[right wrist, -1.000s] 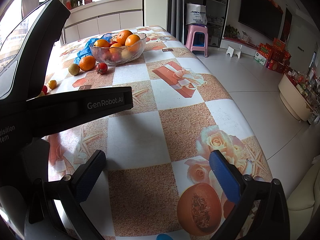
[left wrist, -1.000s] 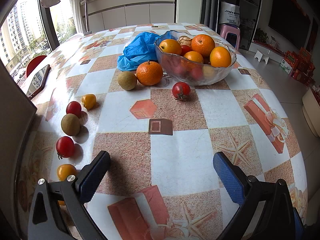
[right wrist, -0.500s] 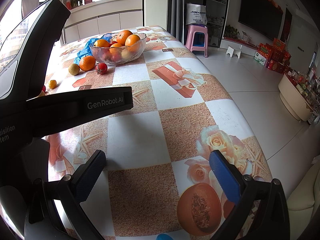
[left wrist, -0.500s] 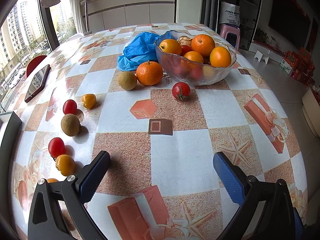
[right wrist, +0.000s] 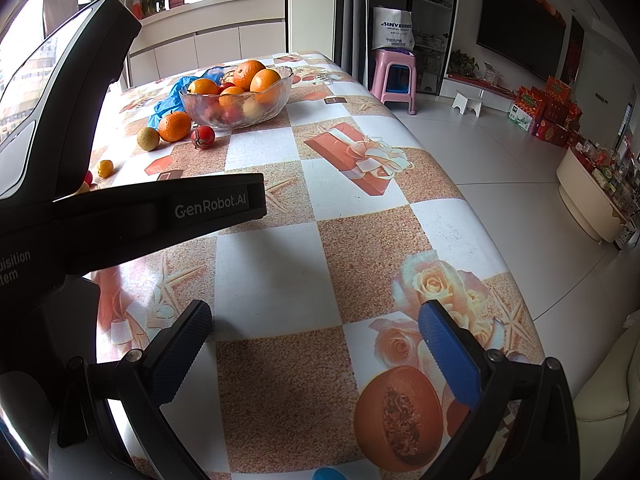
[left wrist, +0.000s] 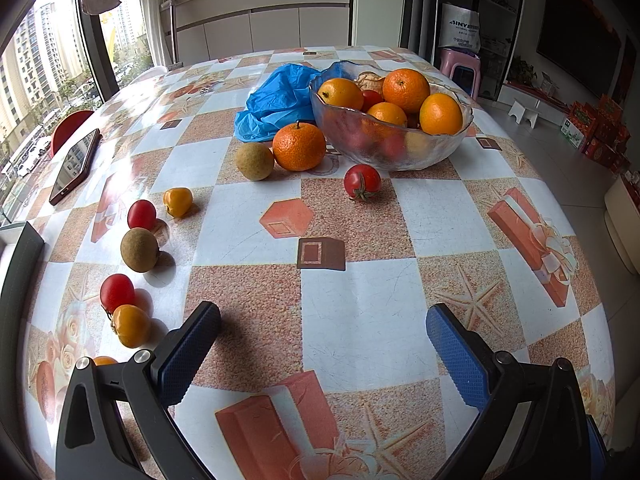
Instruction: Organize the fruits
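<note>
Currently my left gripper [left wrist: 322, 334] hovers low over the checkered vinyl-covered surface [left wrist: 360, 308], jaws spread wide, nothing between them. My right gripper [right wrist: 316, 334] is the same: jaws wide, empty, over the near corner of the surface. Clear scalloped glass bowl [left wrist: 394, 142] sits at the far side, full of oranges [left wrist: 406, 90]. Just beside it: one loose stemmed orange [left wrist: 299, 147], a round brown-green fruit [left wrist: 255, 161] touching that orange, a red tomato with green calyx [left wrist: 362, 182], and a crumpled blue plastic bag [left wrist: 276, 104] behind. Scattered along the left edge I see a small yellow tomato [left wrist: 177, 201], small red tomatoes [left wrist: 141, 215], a second brown-green fruit [left wrist: 139, 249] and a yellow-orange fruit [left wrist: 131, 325]. Dark phone [left wrist: 75, 166] lies further left.
</note>
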### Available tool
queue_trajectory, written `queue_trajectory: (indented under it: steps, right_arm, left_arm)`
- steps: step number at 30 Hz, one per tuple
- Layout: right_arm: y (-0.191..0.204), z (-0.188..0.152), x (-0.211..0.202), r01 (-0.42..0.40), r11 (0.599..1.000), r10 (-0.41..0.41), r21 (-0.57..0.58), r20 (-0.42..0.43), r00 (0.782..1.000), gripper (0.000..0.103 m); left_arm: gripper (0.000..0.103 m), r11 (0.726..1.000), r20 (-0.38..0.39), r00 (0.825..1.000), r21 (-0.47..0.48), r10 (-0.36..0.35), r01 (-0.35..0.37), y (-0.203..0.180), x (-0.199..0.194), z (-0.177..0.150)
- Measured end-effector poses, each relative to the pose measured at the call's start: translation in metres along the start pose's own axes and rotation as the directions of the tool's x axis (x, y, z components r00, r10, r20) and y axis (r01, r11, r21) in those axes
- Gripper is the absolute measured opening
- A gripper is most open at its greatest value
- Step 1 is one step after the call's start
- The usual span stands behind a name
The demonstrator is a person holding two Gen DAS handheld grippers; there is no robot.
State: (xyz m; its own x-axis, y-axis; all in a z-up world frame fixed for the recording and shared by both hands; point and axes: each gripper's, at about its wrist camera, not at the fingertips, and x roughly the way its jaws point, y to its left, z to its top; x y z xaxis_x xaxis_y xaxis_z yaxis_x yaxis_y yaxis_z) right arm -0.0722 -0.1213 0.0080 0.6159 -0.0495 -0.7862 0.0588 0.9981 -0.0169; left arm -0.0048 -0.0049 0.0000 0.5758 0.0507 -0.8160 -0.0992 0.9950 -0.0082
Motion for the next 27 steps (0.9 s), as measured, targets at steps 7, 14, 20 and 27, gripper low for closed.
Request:
queue_trajectory:
  steps: [7,14,20,27]
  right_arm:
    - [0.000,0.000,0.000,0.000,1.000,0.000,0.000,0.000,1.000,0.103]
    - [0.000,0.000,0.000,0.000,1.000,0.000,0.000,0.000,1.000,0.103]
    - [0.000,0.000,0.000,-0.001,1.000,0.001,0.001,0.000,1.000,0.103]
    - [-0.001,0.000,0.000,-0.004,1.000,0.004,0.004,0.001,1.000,0.103]
  left_arm:
    - [0.103,1.000,0.000,1.000,0.000,0.000,0.000,0.000,0.000,0.000]
    - [0.103,1.000,0.000,1.000,0.000,0.000,0.000,0.000,0.000,0.000]
    - [0.103,1.000,0.000,1.000,0.000,0.001,-0.001,0.000,0.000,0.000]
    - [0.103,0.998,0.073,0.996,0.021,0.049,-0.051,0.013,-0.019,-0.002]
